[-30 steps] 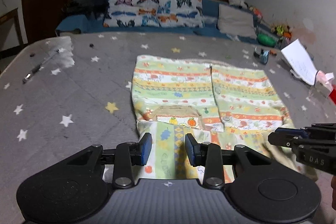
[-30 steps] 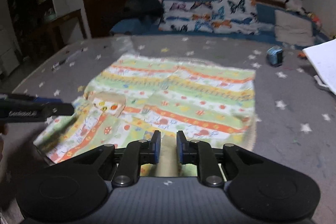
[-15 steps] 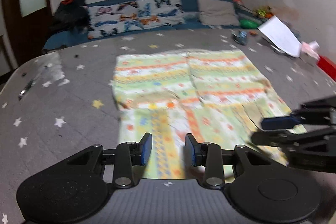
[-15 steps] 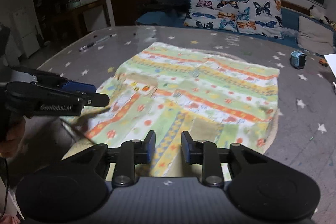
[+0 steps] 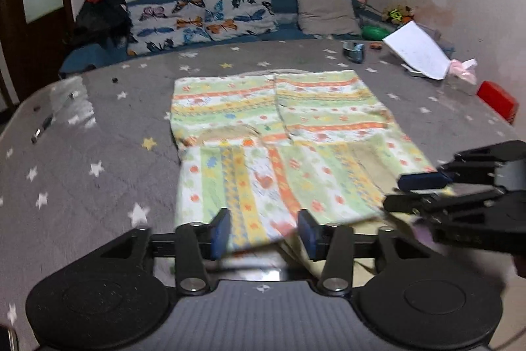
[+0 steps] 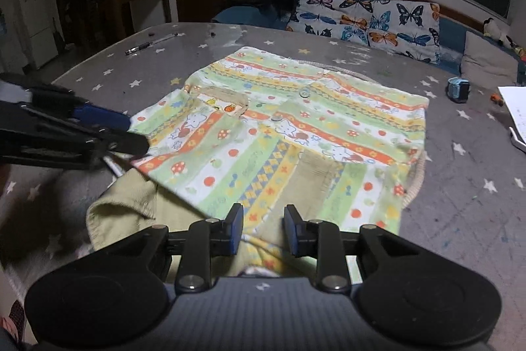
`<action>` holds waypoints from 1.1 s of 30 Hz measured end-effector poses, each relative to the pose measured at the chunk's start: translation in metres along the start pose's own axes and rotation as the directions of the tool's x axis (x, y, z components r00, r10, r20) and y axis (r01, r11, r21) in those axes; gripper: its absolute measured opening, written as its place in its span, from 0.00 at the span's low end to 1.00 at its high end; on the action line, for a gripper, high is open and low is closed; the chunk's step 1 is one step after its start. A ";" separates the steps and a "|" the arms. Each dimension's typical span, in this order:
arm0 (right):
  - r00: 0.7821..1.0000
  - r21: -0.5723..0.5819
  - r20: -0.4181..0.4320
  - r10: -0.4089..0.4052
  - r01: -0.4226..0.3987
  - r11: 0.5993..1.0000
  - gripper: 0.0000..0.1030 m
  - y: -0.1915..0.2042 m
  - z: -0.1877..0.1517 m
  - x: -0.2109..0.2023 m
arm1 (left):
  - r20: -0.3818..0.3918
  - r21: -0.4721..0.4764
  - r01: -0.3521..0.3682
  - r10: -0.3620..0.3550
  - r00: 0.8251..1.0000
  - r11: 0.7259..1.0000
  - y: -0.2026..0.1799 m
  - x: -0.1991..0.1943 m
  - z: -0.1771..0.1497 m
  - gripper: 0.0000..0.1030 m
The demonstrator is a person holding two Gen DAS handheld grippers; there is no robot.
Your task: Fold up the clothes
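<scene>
Your left gripper (image 5: 263, 236) hangs with jaws apart over the garment's (image 5: 279, 134) 6 o'clock hem on the surface (image 5: 98, 153). Your right gripper (image 6: 263, 229), at 3 o'clock, gapes too. Pinch both corners evenly and fold towards 12 o'clock.

Your workpiece is one printed garment (image 6: 296, 134), light cotton with green, yellow, orange and white bands carrying flower, mushroom and cartoon motifs. It lies flat on the grey star-patterned cover. Note the near portion folded over the far portion, its stripes running lengthwise across the far bands. A plain tan inner layer (image 6: 131, 203) protrudes at the near-left corner.
</scene>
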State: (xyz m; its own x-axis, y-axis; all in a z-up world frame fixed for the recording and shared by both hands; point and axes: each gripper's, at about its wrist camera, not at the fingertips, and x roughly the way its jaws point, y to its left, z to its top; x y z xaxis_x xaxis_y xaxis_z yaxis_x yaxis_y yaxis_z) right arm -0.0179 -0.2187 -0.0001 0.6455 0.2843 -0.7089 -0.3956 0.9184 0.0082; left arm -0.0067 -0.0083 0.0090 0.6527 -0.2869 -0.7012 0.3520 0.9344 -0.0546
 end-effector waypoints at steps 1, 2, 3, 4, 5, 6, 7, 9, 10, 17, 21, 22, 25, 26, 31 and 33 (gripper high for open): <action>1.000 -0.001 0.004 0.000 0.000 1.000 0.28 -0.001 -0.001 -0.005 | -0.007 -0.008 0.015 -0.015 1.000 1.000 -0.002 -0.006 -0.002 0.55; 1.000 -0.009 0.008 -0.005 0.005 1.000 0.31 -0.001 -0.003 -0.011 | -0.022 -0.022 0.031 -0.032 0.999 0.999 -0.004 -0.009 -0.005 0.55; 1.000 -0.020 0.012 -0.010 0.010 1.000 0.36 0.000 -0.006 -0.016 | -0.038 -0.037 0.047 -0.048 0.998 0.998 -0.006 -0.010 -0.007 0.55; 1.000 -0.034 0.015 -0.015 0.015 0.999 0.37 0.001 -0.008 -0.020 | -0.051 -0.051 0.059 -0.062 0.997 0.997 -0.008 -0.008 -0.009 0.55; 1.000 -0.049 0.018 -0.019 0.020 0.999 0.38 0.002 -0.010 -0.024 | -0.063 -0.064 0.071 -0.075 0.995 0.995 -0.009 -0.007 -0.011 0.55; 0.999 -0.070 0.020 -0.027 0.028 0.997 0.38 0.004 -0.014 -0.028 | -0.076 -0.078 0.083 -0.089 0.993 0.993 -0.011 -0.005 -0.013 0.55; 0.999 -0.092 0.020 -0.037 0.039 0.995 0.39 0.006 -0.018 -0.032 | -0.088 -0.092 0.095 -0.103 0.991 0.991 -0.012 -0.004 -0.014 0.55; 0.998 -0.133 0.021 -0.056 0.058 0.989 0.47 0.007 -0.026 -0.039 | -0.110 -0.119 0.118 -0.131 0.985 0.986 -0.015 -0.001 -0.018 0.53; 0.998 -0.154 0.021 -0.065 0.068 0.986 0.48 0.008 -0.030 -0.042 | -0.117 -0.126 0.129 -0.144 0.983 0.984 -0.016 0.002 -0.018 0.52; 0.995 -0.333 0.028 -0.094 0.098 0.938 0.60 0.022 -0.052 -0.046 | -0.095 -0.161 0.184 -0.201 0.975 0.970 -0.015 0.003 -0.006 0.09; 0.995 -0.419 0.058 -0.082 0.099 0.902 0.65 0.035 -0.058 -0.038 | -0.050 -0.168 0.204 -0.215 0.975 0.964 -0.011 -0.001 0.015 0.08; 0.995 -0.426 0.067 -0.074 0.096 0.900 0.65 0.037 -0.056 -0.035 | -0.044 -0.171 0.208 -0.218 0.975 0.963 -0.010 -0.001 0.021 0.08; 0.995 -0.425 0.089 -0.050 0.083 0.902 0.65 0.040 -0.047 -0.025 | -0.033 -0.168 0.219 -0.227 0.973 0.961 -0.008 0.002 0.035 0.08; 0.994 -0.420 0.096 -0.042 0.079 0.904 0.64 0.041 -0.044 -0.021 | -0.030 -0.165 0.220 -0.228 0.973 0.961 -0.008 0.003 0.040 0.08; 0.994 -0.404 0.108 -0.012 0.055 0.913 0.44 0.040 -0.023 -0.002 | -0.023 -0.158 0.242 -0.248 0.968 0.957 -0.004 0.006 0.049 0.09; 0.995 -0.385 0.096 0.000 0.037 0.922 0.21 0.036 -0.015 0.003 | -0.014 -0.148 0.243 -0.248 0.969 0.959 0.000 0.004 0.046 0.11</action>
State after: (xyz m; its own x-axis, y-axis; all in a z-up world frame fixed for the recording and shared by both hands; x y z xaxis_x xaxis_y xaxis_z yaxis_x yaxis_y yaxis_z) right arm -0.0401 -0.1887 -0.0130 0.7053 0.3096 -0.6377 -0.5924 0.7515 -0.2903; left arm 0.0267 -0.0187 0.0384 0.5361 -0.5064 -0.6754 0.3967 0.8574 -0.3280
